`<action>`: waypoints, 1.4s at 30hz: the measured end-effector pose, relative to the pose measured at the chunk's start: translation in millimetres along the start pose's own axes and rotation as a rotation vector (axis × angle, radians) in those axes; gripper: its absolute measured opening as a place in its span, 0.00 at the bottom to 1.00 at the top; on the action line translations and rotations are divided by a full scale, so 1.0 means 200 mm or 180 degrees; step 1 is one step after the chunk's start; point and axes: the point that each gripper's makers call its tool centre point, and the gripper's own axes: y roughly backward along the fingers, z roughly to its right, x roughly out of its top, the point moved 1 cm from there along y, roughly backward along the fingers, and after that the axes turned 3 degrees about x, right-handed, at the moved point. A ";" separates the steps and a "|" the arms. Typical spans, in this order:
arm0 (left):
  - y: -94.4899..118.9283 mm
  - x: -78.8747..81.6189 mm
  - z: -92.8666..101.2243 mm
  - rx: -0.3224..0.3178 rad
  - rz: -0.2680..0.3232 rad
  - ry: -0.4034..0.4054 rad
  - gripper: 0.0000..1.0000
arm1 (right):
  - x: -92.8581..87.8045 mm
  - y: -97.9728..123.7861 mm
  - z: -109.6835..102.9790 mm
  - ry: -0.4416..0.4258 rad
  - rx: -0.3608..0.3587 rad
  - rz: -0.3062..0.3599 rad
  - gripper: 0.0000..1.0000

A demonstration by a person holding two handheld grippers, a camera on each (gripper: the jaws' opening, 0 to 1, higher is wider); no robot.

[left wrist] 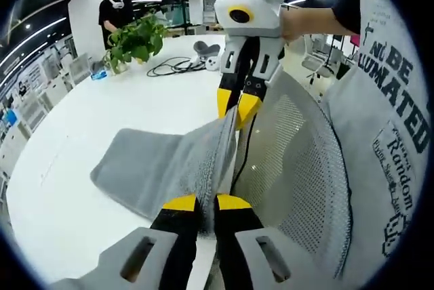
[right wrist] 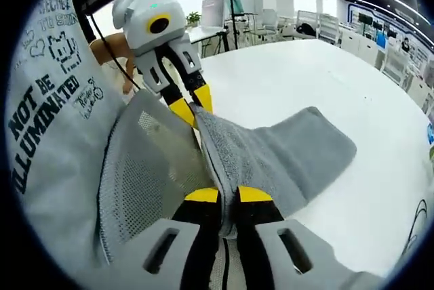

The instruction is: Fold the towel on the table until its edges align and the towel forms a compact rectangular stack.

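Observation:
A grey towel (left wrist: 146, 168) lies partly on the white table (left wrist: 81, 120), with one edge lifted and stretched taut between both grippers. My left gripper (left wrist: 206, 202) is shut on the near end of that edge. My right gripper (left wrist: 237, 105), white with yellow tips, is shut on the far end, just past the table's edge. In the right gripper view the towel (right wrist: 291, 148) drapes away to the right onto the table (right wrist: 305, 73); the right gripper (right wrist: 228, 195) pinches it at the bottom and the left gripper (right wrist: 191, 110) holds the other end.
A grey mesh chair back (left wrist: 298, 168) (right wrist: 146, 168) stands right beside the lifted edge. A potted plant (left wrist: 135, 40) and black cables (left wrist: 175, 66) sit at the table's far side. A person (left wrist: 116, 5) stands behind it. My printed shirt (left wrist: 393, 120) is close by.

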 end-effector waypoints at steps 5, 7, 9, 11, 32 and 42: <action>0.03 0.03 0.00 -0.0061 0.0038 0.0011 0.08 | 0.07 0.05 -0.03 -0.0048 0.0078 0.0041 0.05; 0.04 0.04 -0.02 -0.0056 0.0058 0.0014 0.08 | 0.10 0.06 -0.02 -0.0053 0.0093 0.0082 0.05; 0.04 0.05 -0.06 -0.0013 0.0088 0.0016 0.08 | 0.13 0.06 0.01 -0.0085 0.0078 0.0158 0.05; 0.03 0.06 -0.10 -0.0002 0.0110 0.0048 0.08 | 0.14 0.06 0.04 -0.0126 0.0040 0.0207 0.05; -0.14 0.15 -0.56 0.0136 0.0094 0.0037 0.08 | 0.28 0.00 0.51 -0.0333 -0.0076 0.0323 0.05; -0.29 0.09 -0.73 0.0243 0.0115 0.0310 0.09 | 0.26 -0.09 0.73 -0.0511 -0.0112 0.0267 0.05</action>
